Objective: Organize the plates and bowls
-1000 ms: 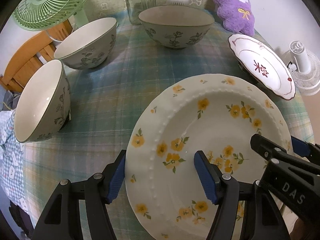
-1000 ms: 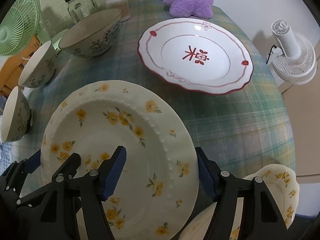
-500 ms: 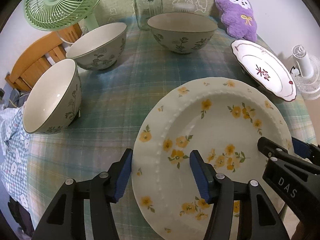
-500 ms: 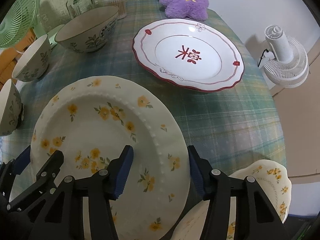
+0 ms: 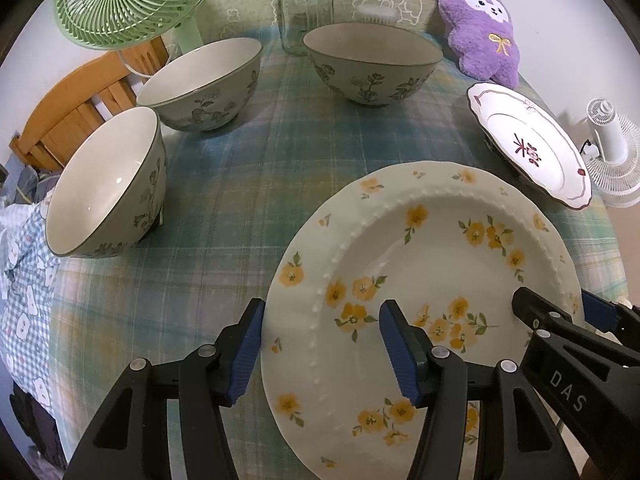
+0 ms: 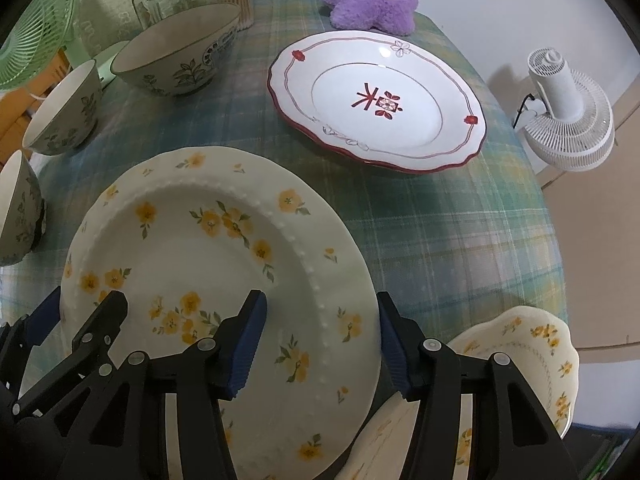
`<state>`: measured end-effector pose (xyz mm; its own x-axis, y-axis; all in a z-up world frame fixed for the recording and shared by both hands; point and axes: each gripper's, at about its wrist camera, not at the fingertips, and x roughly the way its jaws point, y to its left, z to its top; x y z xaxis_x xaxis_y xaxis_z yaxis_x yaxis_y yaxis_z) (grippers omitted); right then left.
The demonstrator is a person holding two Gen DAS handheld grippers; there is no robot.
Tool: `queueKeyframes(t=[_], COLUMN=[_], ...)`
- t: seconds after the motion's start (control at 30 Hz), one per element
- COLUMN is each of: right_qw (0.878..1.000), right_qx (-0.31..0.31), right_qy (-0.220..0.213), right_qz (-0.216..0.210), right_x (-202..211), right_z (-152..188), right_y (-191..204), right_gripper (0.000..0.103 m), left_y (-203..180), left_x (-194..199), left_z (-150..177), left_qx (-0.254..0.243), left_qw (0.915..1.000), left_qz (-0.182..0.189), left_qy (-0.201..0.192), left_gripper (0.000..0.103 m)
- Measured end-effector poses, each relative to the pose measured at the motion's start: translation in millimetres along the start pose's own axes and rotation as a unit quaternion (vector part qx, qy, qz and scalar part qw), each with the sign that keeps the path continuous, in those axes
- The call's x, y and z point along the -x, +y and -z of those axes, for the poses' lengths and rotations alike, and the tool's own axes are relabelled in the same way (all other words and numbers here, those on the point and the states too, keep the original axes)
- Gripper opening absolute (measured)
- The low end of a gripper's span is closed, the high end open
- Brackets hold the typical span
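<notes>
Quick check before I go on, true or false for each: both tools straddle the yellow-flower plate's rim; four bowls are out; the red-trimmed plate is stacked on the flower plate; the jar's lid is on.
1. Left tool and right tool each straddle the yellow-flower plate rim: true.
2. Four bowls: false, three bowls are visible.
3. Red-trimmed plate stacked on it: false, it sits apart on the tablecloth.
4. Glass jar lidded: true.

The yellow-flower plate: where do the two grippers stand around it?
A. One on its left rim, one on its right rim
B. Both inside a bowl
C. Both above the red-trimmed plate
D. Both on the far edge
A: the left gripper straddles the left rim of the yellow-flower plate, and the right gripper straddles its right rim.
</notes>
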<state>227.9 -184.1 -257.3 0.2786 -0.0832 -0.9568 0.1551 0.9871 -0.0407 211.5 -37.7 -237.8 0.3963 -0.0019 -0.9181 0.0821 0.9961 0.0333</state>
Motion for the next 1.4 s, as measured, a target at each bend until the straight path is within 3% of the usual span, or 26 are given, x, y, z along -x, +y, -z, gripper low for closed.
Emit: queueKeyframes(t=[0.2,0.87,1.4], right_qw=[1.000,0.999,0.997], right_qx=[-0.005,-0.038,-0.062], right_qy=[-0.002,-0.027,-0.042], right_qz=[0.000,0.017,0.018], right_x=[7,40,64], right_z=[3,29,50], right_y=[3,13,-27], right_gripper=[0.058,0.058,0.058], left_y=[6,19,-16], left_x=[2,28,53], left_z=[2,19,30], left_qx=[0.003,-0.039,-0.066], left_qw=[0.9998,0.9987,0.9969], left_qz=[0.014,0.031,0.032], left_qy=[0.013,-0.010,-0.028], left_gripper=[0.059,0.059,0.056])
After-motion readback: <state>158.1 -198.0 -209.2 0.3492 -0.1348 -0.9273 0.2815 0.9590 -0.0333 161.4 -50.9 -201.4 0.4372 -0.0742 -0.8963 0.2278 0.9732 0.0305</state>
